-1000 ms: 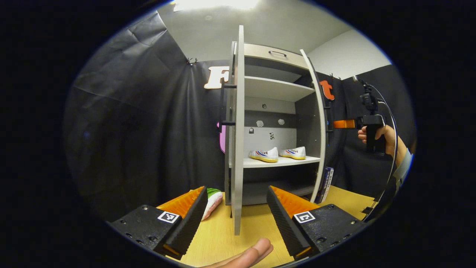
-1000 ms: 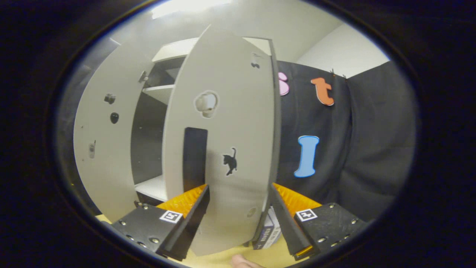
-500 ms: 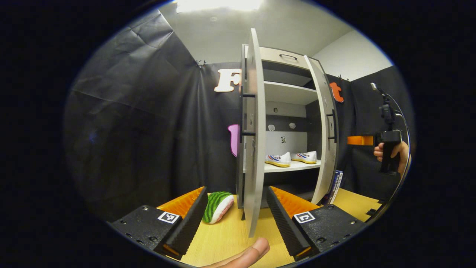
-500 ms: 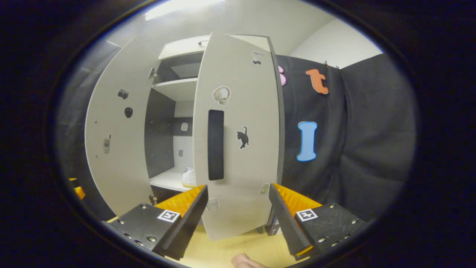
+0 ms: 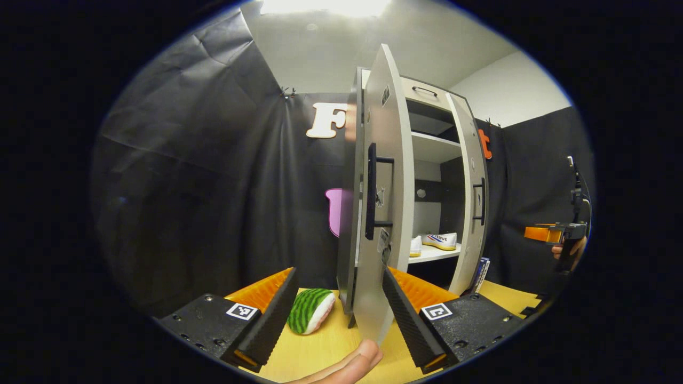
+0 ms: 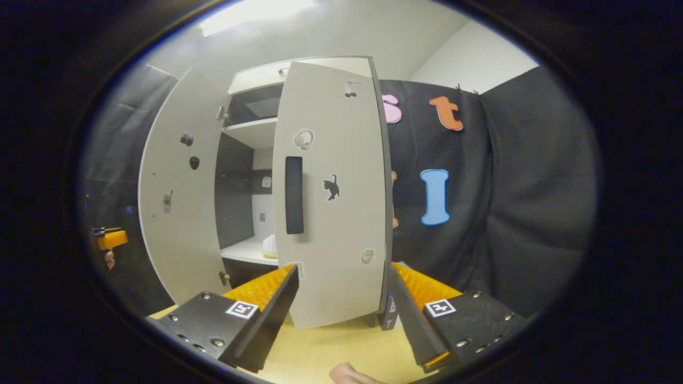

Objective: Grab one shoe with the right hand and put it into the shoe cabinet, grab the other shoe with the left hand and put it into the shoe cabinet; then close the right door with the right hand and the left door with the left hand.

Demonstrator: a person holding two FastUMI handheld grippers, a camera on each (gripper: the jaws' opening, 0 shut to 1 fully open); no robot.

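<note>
The white shoe cabinet (image 5: 427, 154) stands on a wooden table with both doors partly open. Two white shoes (image 5: 440, 240) sit on its middle shelf, the left one half hidden by the left door (image 5: 387, 176). That door's lower edge lies between the fingers of my open left gripper (image 5: 339, 309), close to the right finger. In the right gripper view the right door (image 6: 331, 213) with its black handle (image 6: 294, 194) faces my open right gripper (image 6: 341, 309), which holds nothing. A shoe (image 6: 269, 246) peeks out through the gap between the doors.
A watermelon-patterned soft toy (image 5: 309, 309) lies on the table (image 5: 320, 346) left of the cabinet. A book (image 5: 482, 266) leans at the cabinet's right foot. The right gripper (image 5: 539, 233) and its hand show at the far right; the left gripper (image 6: 109, 239) shows at the left edge.
The right door has swung further toward shut and the right gripper has drawn back from it. The left door has turned from edge-on to showing its outer face and handle.
</note>
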